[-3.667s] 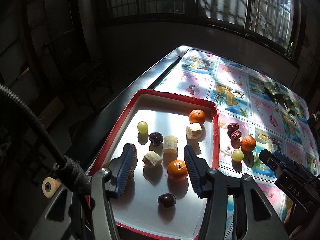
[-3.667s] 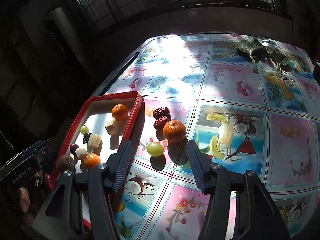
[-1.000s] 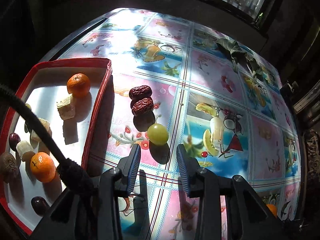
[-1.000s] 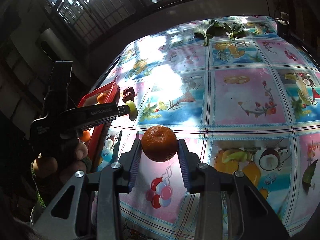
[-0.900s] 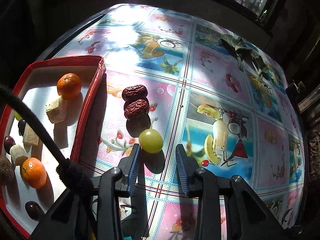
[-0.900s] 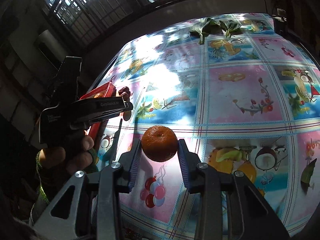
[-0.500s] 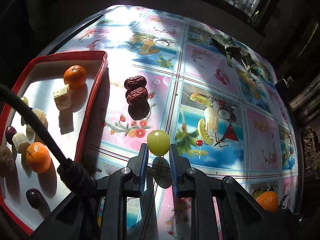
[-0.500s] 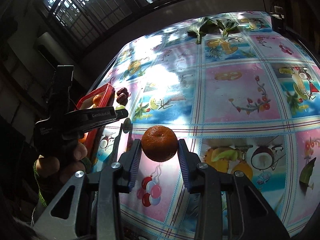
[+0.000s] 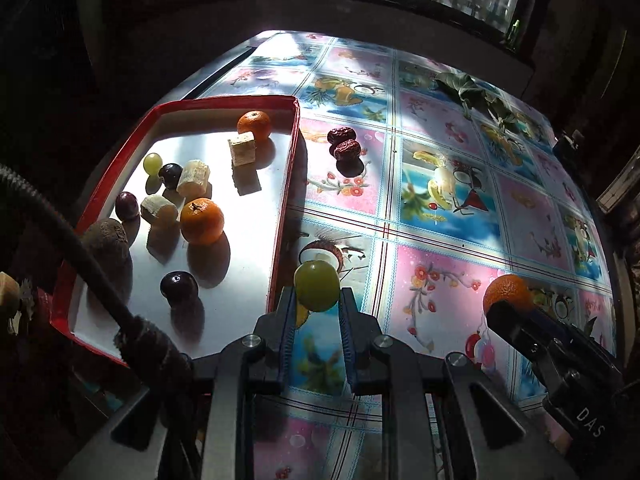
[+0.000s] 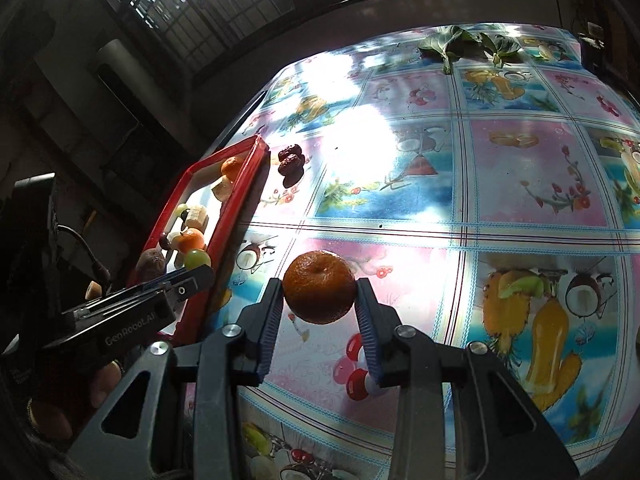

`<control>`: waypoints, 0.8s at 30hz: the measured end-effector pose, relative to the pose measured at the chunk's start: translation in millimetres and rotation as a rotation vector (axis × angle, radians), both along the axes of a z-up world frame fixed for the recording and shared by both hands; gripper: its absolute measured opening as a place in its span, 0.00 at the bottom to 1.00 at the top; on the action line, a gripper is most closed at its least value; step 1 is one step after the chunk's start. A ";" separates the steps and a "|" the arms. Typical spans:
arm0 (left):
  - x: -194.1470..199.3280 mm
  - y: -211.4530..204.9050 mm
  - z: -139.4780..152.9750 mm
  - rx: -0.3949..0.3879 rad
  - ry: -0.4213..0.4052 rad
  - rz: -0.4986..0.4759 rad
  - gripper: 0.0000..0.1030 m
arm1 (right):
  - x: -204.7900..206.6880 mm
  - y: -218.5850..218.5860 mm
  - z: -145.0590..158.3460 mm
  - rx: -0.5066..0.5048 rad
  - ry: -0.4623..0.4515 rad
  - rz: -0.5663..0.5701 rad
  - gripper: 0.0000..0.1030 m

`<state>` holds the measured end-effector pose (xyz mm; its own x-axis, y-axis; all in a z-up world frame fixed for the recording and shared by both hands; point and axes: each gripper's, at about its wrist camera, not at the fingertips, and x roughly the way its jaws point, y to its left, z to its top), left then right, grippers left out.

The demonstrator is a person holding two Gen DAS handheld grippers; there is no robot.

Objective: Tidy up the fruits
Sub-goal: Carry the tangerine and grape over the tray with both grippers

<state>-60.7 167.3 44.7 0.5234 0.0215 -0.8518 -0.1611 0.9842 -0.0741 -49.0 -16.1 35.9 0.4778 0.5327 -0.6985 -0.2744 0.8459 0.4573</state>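
My left gripper [image 9: 317, 304] is shut on a green grape [image 9: 317, 285] and holds it above the tablecloth, just right of the red tray [image 9: 285, 184]. My right gripper [image 10: 319, 300] is shut on a mandarin [image 10: 319, 286], lifted over the table; it also shows in the left wrist view [image 9: 507, 293]. The tray [image 10: 240, 196] holds two mandarins [image 9: 202, 221], a green grape [image 9: 152, 162], dark grapes [image 9: 179, 285], pale fruit chunks [image 9: 193, 177] and a brown kiwi [image 9: 105, 240]. Two red dates [image 9: 344, 144] lie on the cloth right of the tray.
The table has a glossy fruit-print cloth [image 9: 460, 216]. Green leaves [image 9: 472, 94] lie at its far side. The left table edge [image 9: 224, 70] runs beside the tray. A dark wall and barred windows [image 10: 224, 4] stand behind.
My left gripper closed on the green grape, lifted it and drew back toward the tray. My right gripper keeps holding the mandarin and has swung a little toward the tray.
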 end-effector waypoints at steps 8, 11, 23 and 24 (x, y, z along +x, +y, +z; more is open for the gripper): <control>-29.1 33.7 1.4 0.023 -0.003 0.059 0.19 | -11.6 22.6 2.9 -0.014 -0.009 0.041 0.37; -40.6 47.9 3.2 0.029 -0.015 0.081 0.19 | -14.6 32.4 3.6 -0.013 -0.010 0.062 0.37; -69.6 108.7 3.7 -0.013 -0.019 0.186 0.19 | -24.5 75.1 8.0 -0.028 -0.018 0.141 0.37; -72.1 111.8 3.1 -0.016 -0.018 0.192 0.19 | -25.3 78.1 8.7 -0.030 -0.020 0.147 0.37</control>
<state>-132.9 279.1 47.8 0.5266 0.1088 -0.8431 -0.3441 0.9342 -0.0943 -74.3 62.0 44.6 0.4104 0.5773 -0.7059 -0.4054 0.8089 0.4258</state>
